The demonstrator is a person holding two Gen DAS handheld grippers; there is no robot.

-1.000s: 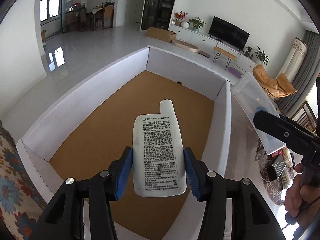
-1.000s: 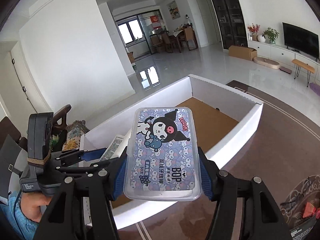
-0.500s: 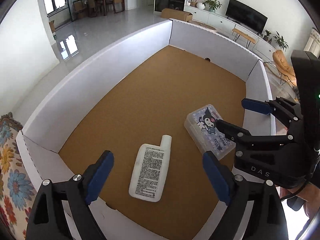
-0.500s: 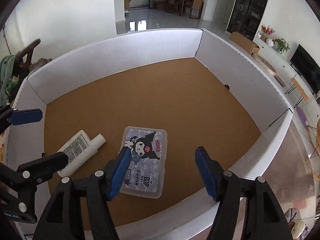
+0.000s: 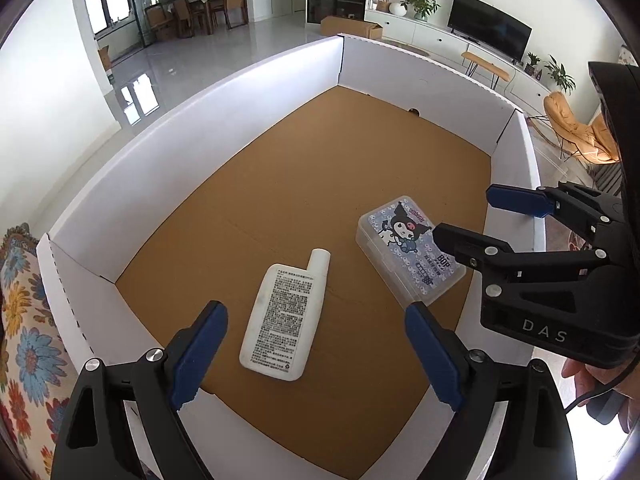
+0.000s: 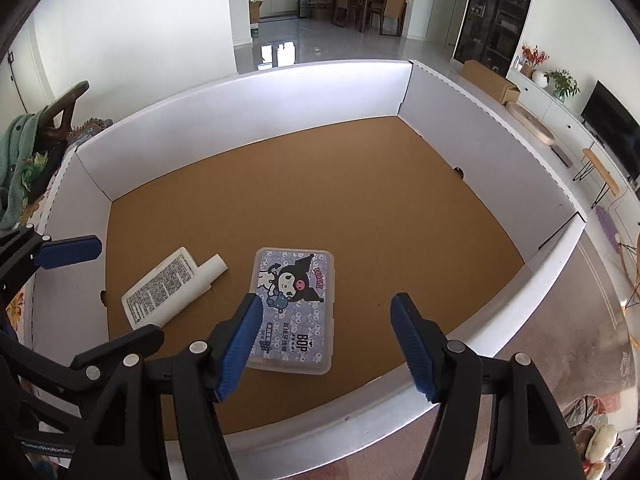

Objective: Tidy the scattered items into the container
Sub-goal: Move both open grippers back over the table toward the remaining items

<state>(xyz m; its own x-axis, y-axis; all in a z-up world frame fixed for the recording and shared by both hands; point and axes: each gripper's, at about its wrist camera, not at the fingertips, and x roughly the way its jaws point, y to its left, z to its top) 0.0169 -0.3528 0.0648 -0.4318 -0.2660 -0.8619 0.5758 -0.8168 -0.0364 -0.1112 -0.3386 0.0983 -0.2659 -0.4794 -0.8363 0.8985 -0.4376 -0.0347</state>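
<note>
A large white-walled cardboard box (image 5: pixel 224 112) with a brown floor fills both views; it also shows in the right wrist view (image 6: pixel 320 92). A flat white bottle with printed text (image 5: pixel 286 316) lies on the box floor near the front. It also shows in the right wrist view (image 6: pixel 168 286). A clear plastic case with a cartoon label (image 5: pixel 412 248) lies beside it, and in the right wrist view (image 6: pixel 298 308). My left gripper (image 5: pixel 316 354) is open and empty above the bottle. My right gripper (image 6: pixel 326 346) is open and empty above the case.
The right gripper's black body (image 5: pixel 552 280) reaches over the box's right wall in the left wrist view. A floral cloth (image 5: pixel 24 320) lies left of the box. A green garment (image 6: pixel 20 160) hangs at the far left. A patterned rug (image 6: pixel 560 360) lies right of the box.
Both grippers have opened and let go: the white bottle and the cartoon case dropped onto the box floor. Both grippers have since lifted slightly.
</note>
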